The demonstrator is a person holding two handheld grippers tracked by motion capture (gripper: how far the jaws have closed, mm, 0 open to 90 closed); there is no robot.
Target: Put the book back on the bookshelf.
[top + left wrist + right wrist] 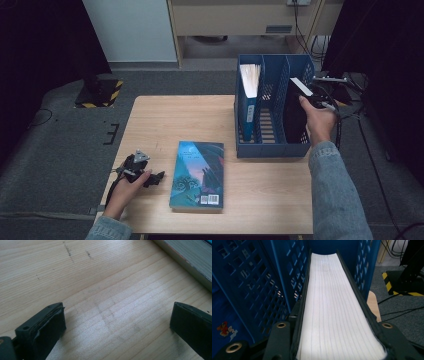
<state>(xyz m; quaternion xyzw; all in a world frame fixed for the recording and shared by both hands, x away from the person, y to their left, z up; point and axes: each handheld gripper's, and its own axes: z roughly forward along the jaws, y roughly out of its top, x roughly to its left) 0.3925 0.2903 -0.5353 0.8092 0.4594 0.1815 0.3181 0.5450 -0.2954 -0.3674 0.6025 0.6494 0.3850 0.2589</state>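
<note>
Your right gripper has its jaws clamped on a black-covered book, one jaw on each cover, as the right gripper view shows, with the white page edge running away between them. The book stands on edge and tilted in the rightmost compartment of the blue file rack, its upper end above the rack's rim. The rack sits at the far right of the tabletop. In its leftmost compartment a blue book stands upright with its pages fanned at the top; the middle compartment holds nothing.

Your left gripper rests low at the near left of the tabletop, its jaws wide apart with only bare wood between them. Just beside it, to the right, a dark blue illustrated book lies flat, cover up, and its page edge shows at the top right corner of the left gripper view.
</note>
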